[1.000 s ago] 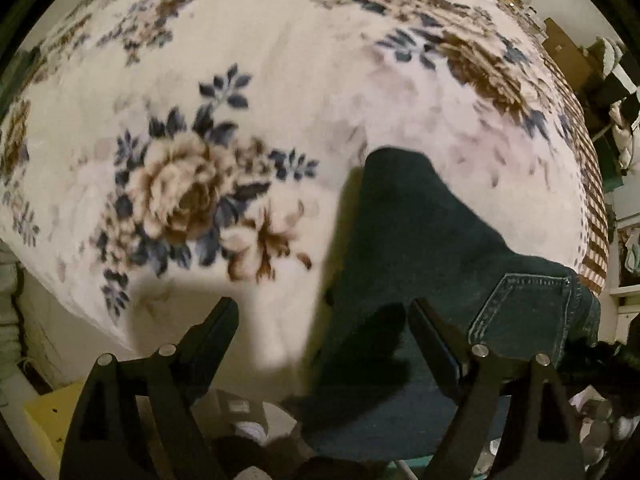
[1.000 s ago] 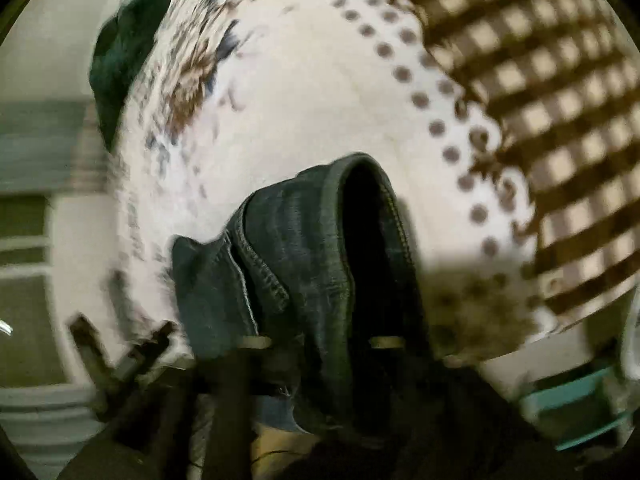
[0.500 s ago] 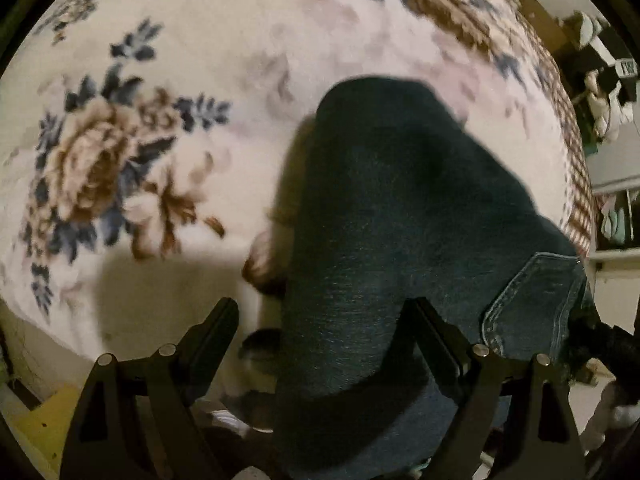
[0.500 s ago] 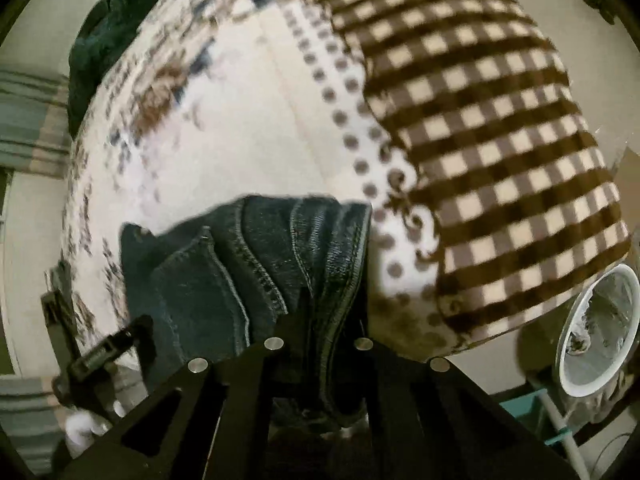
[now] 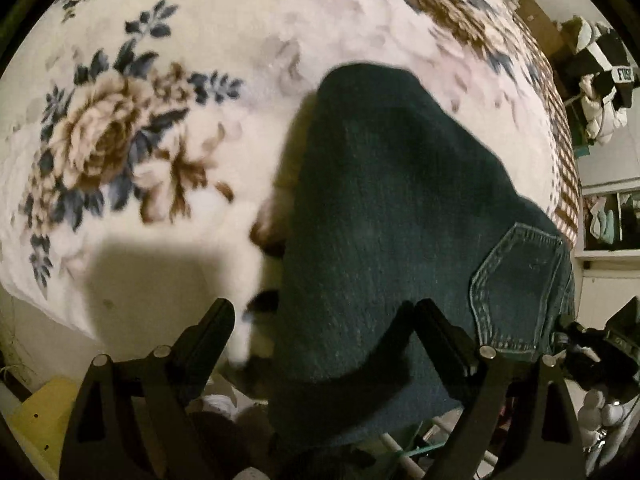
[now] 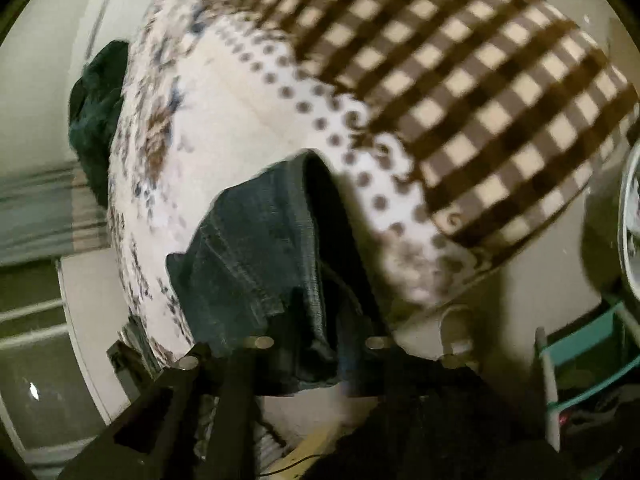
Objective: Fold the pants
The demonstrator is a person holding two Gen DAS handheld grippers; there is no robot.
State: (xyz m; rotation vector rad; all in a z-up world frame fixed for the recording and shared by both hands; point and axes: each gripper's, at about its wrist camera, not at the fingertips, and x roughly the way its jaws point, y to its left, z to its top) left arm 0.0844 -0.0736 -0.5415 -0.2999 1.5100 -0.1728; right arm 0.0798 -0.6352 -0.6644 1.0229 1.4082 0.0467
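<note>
A bed covered by a plush floral blanket (image 5: 168, 92) is seen, its checked border (image 6: 480, 92) running to the near corner, with a white round container (image 6: 630, 224) beside it. The dark denim pants (image 5: 384, 216) are draped over the bed's edge — a stitched back pocket (image 5: 520, 288) is shown. The left claw (image 5: 320, 316) is spread wide about the fabric, not clamping it; the right claw (image 6: 316, 344) is closed on a bunched denim fold — motion blur is noted there.

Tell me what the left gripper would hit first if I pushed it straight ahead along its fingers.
Most likely the dark jeans. The left gripper is open, and the denim fills the right part of the gap between its fingers. The floral blanket lies beyond and to the left. Depth is hard to judge here.
</note>
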